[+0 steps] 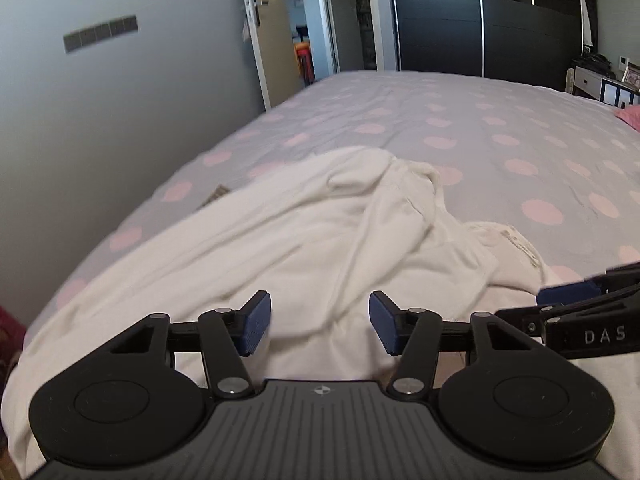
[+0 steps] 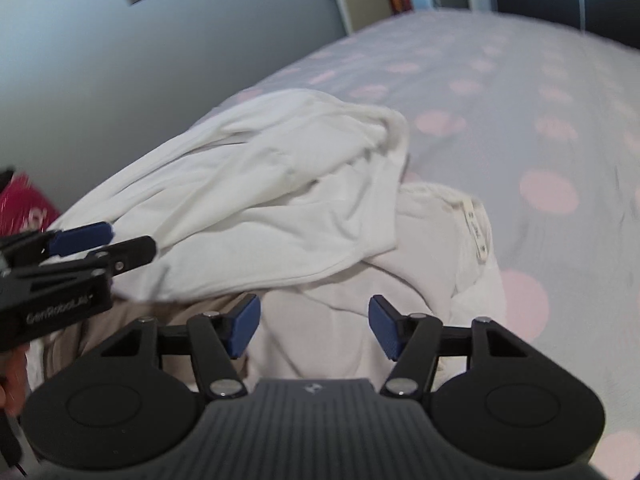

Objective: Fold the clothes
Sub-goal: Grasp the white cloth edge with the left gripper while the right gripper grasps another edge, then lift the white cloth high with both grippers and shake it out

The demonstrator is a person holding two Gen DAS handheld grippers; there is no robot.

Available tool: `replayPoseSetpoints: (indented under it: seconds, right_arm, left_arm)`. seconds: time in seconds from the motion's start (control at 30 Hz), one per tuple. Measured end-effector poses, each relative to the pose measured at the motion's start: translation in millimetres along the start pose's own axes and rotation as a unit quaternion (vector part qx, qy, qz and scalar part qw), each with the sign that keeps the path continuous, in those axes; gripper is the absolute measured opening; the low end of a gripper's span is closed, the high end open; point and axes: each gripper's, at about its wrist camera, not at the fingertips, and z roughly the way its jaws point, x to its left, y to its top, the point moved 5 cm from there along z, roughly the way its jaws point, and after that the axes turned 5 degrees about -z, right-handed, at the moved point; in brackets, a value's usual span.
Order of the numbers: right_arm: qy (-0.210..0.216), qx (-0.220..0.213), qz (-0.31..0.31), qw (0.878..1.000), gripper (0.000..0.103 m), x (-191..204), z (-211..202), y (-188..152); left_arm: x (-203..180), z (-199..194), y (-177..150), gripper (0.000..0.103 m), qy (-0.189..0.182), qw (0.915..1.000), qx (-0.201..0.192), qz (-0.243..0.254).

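A crumpled white garment (image 1: 304, 232) lies in a heap on the near edge of the bed (image 1: 460, 120). It also shows in the right wrist view (image 2: 280, 200), with a neck label (image 2: 476, 232) on its right side. My left gripper (image 1: 320, 322) is open and empty, just above the garment's near part. My right gripper (image 2: 314, 326) is open and empty over the garment's near edge. The right gripper's fingers (image 1: 568, 292) enter the left wrist view at the right. The left gripper's fingers (image 2: 84, 238) enter the right wrist view at the left.
The bed cover is grey with pink dots. A grey wall (image 1: 100, 112) runs along the bed's left side. A doorway (image 1: 300, 40) and dark wardrobe (image 1: 480, 20) stand beyond the far end. A red-pink object (image 2: 24, 208) sits at the left by the bed.
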Motion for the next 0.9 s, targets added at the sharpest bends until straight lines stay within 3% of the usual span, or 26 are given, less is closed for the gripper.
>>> replayPoseSetpoints:
  seconds: [0.13,0.27,0.4,0.43,0.47,0.53,0.6,0.7,0.9]
  right_arm:
    - [0.027,-0.001,0.049,0.998,0.064,-8,19,1]
    - [0.043,-0.007,0.089,0.995,0.064,-15,32,6]
    - [0.054,-0.003,0.104,0.993,0.064,-16,45,10]
    - [0.057,-0.005,0.105,0.993,0.060,-14,47,10]
    - [0.061,-0.007,0.106,0.992,0.048,-13,49,11]
    - [0.066,-0.019,0.106,0.992,0.028,-9,48,14]
    - [0.045,-0.037,0.088,0.994,0.007,-6,41,18]
    - [0.032,-0.067,0.072,0.995,0.004,-8,24,25]
    - [0.010,-0.117,0.037,0.992,0.003,-3,-22,44]
  left_arm:
    - [-8,14,3,0.052,-0.017,0.9998,-0.003,0.009]
    - [-22,21,-4,0.052,-0.013,0.9986,-0.005,0.051]
    - [-25,30,-7,0.043,-0.009,0.9983,-0.007,0.057]
    - [-26,32,-6,0.041,-0.008,0.9982,-0.010,0.059]
    - [-27,33,-5,0.039,-0.010,0.9982,-0.012,0.058]
    - [-28,33,-3,0.020,-0.015,0.9981,-0.016,0.058]
    - [-26,31,1,0.012,-0.025,0.9986,-0.019,0.043]
    - [-22,25,8,0.004,-0.034,0.9987,-0.030,0.023]
    - [-21,-12,36,0.002,-0.013,0.9950,-0.097,0.018]
